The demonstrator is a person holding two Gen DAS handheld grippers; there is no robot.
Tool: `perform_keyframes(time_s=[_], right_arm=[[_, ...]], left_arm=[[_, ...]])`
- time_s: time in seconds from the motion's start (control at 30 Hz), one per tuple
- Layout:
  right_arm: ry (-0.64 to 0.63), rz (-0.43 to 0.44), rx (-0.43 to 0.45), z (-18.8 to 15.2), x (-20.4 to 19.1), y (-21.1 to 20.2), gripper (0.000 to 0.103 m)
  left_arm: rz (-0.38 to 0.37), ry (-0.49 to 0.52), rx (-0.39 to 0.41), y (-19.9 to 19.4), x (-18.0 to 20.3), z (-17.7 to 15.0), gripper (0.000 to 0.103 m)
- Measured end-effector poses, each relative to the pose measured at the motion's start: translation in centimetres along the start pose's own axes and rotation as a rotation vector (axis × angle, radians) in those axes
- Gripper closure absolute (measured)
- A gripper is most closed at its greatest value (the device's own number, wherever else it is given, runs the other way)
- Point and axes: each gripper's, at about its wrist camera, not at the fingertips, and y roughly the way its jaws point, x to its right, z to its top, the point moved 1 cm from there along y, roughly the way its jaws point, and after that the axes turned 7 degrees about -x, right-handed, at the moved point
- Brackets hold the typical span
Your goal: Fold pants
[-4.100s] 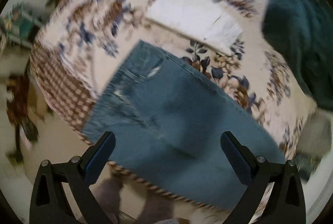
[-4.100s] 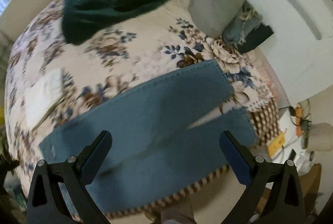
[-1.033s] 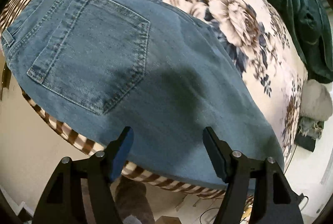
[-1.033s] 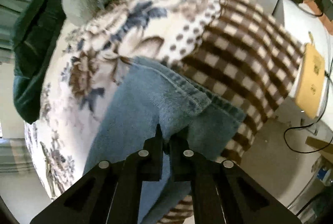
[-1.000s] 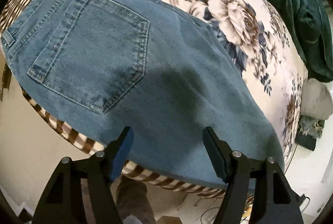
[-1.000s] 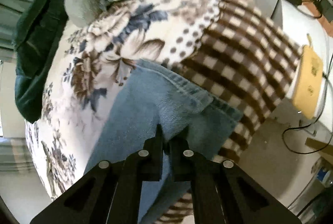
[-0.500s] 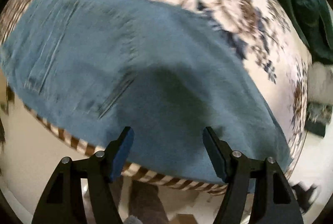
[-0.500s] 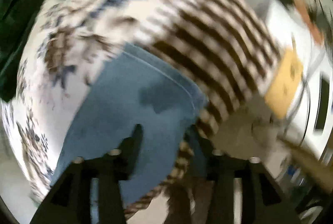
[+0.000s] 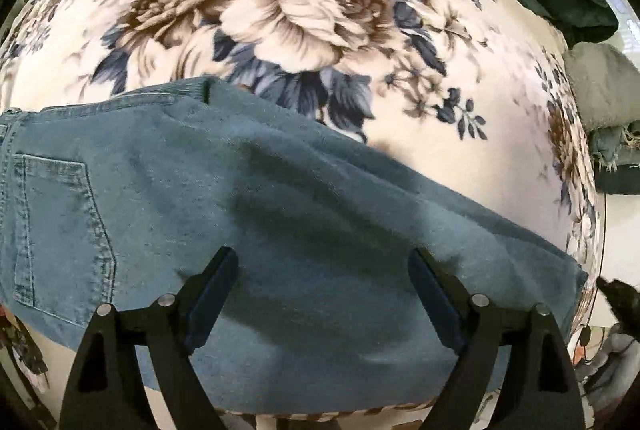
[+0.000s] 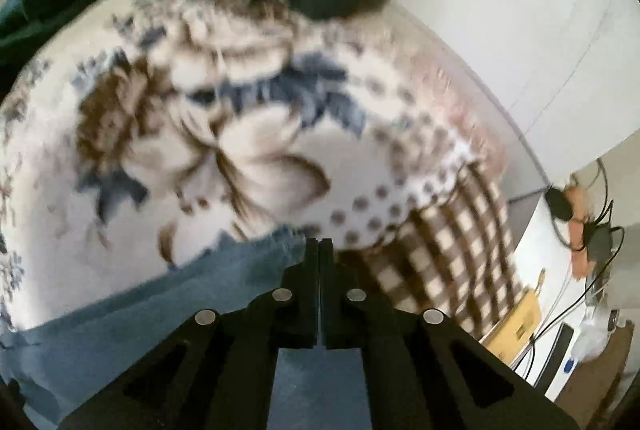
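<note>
Jeans point(image 9: 280, 230) lie flat along bed's point(image 9: 500, 134) near edge, halved lengthwise. Left gripper point(image 9: 322, 294) just spread wide, nothing between jaws. Right gripper point(image 10: 319, 250) pressed together at hem; can't tell if pinching denim, prob. for next fold.

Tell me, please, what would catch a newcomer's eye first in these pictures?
The blue jeans stretch across the near edge of a floral blanket, with its big brown-and-cream roses just beyond them. The left gripper stands open above the denim, while the right gripper is closed at the jeans' hem end.
</note>
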Motion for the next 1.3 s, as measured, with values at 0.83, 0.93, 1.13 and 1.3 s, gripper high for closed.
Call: perform_keyframes(time_s=[0.83, 0.93, 1.13, 1.3], right_arm=[[0.016, 0.022, -0.220, 0.5, 1.2, 2.9, 0.045], [-0.036, 0.046, -0.226, 0.4, 0.4, 3.9, 0.045], [-0.161, 0.006, -0.173, 0.1, -1.4, 5.1, 0.086], [-0.248, -0.084, 0.041, -1.3, -2.5, 1.2, 0.087]], left_arm=[[0.063, -0.034, -0.053, 2.1, -0.9, -4.0, 0.016], [0.046, 0.004, -0.057, 2.6, 1.3, -4.1, 0.016], [0.053, 0.040, -0.062, 3.1, 3.7, -4.3, 0.016], [0.066, 0.036, -0.074, 3.6, 3.6, -4.0, 0.016]])
